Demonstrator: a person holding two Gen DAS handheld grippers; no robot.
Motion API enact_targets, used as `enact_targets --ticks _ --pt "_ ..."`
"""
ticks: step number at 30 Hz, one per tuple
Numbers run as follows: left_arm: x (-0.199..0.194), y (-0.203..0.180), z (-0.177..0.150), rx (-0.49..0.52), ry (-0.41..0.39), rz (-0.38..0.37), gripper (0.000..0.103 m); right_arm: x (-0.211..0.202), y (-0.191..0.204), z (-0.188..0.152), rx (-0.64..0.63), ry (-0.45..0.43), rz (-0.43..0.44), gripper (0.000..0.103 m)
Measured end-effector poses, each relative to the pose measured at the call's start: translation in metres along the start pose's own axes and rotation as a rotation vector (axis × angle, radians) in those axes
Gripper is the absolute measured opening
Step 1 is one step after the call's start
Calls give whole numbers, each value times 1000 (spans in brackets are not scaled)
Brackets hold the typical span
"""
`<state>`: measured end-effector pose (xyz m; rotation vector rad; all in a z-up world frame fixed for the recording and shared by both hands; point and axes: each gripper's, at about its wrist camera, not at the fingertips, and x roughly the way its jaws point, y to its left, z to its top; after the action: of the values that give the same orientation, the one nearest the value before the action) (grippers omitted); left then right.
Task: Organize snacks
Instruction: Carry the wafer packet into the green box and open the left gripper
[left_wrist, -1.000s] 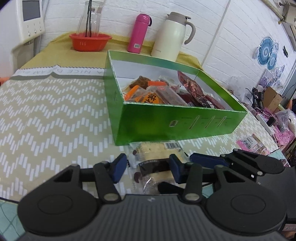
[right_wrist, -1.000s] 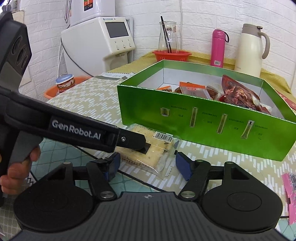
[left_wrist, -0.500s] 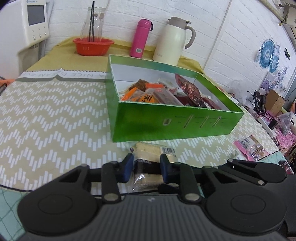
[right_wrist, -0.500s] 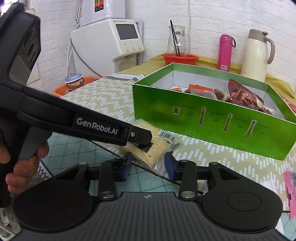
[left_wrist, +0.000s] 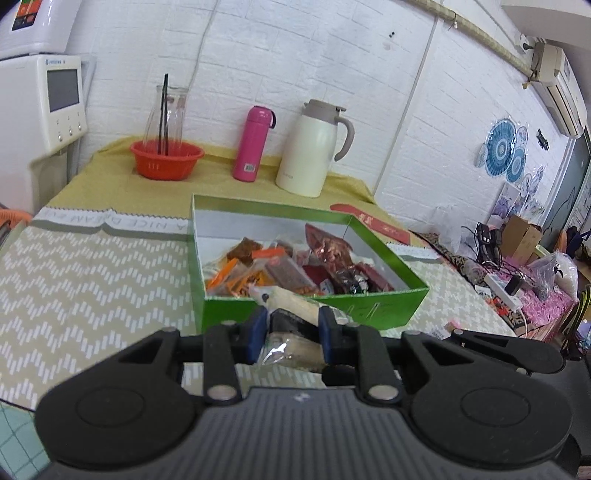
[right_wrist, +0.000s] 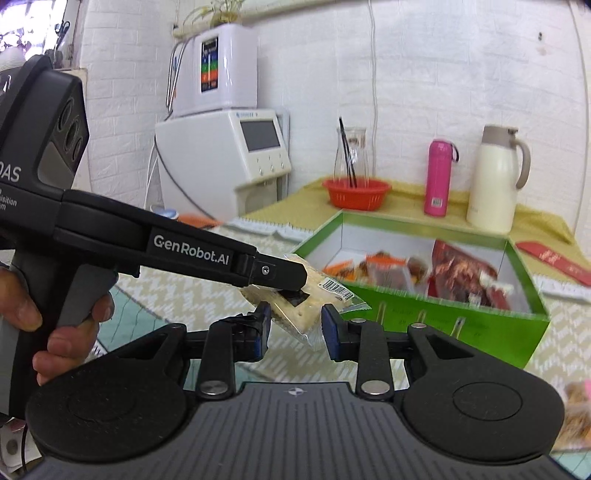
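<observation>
Clear-wrapped cracker packet (right_wrist: 295, 306) hangs off the tabletop (left_wrist: 92, 288), pinched by both tools. Left hand-held gripper (left_wrist: 291, 332) is clamped across the packet's width; right hand-held gripper (right_wrist: 295, 326) has its blue pads either side of the packet's lower corner, contact not certain, so whether it grips cannot be told.

Right wrist view: packet tilted, long axis running from 7 o'clock up to 1 o'clock, barcode end (right_wrist: 334, 288) highest and pointing toward the green box (right_wrist: 424, 310). That view alone shows the left tool's black finger lying over the packet and the bare hand (right_wrist: 62, 332) on its grip at 9 o'clock.

Left wrist view: packet points straight ahead to 12 o'clock, far end overlapping the box's near wall (left_wrist: 229, 314). Only here the box contents read clearly: orange, brown and red snack wrappers (left_wrist: 280, 266).

Farther, at 11 to 1 o'clock: red basket (left_wrist: 166, 162), pink flask (left_wrist: 253, 144), cream jug (left_wrist: 310, 147).
</observation>
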<state>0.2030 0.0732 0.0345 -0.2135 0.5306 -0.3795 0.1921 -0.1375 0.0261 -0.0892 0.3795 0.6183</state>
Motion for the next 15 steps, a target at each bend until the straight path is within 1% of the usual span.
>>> enact_targets --ticks 4,7,10,15 --pt "18 3 24 -13 -18 -3 20 13 -13 19 4 -22 -26 54" --pt "37 9 38 -20 -22 -2 20 31 -26 28 13 -25 -37 54" --pt "62 19 46 -37 -4 6 20 50 -40 30 47 -7 -33 54" --pt "100 34 54 -31 26 41 20 86 -55 31 74 39 -32 53"
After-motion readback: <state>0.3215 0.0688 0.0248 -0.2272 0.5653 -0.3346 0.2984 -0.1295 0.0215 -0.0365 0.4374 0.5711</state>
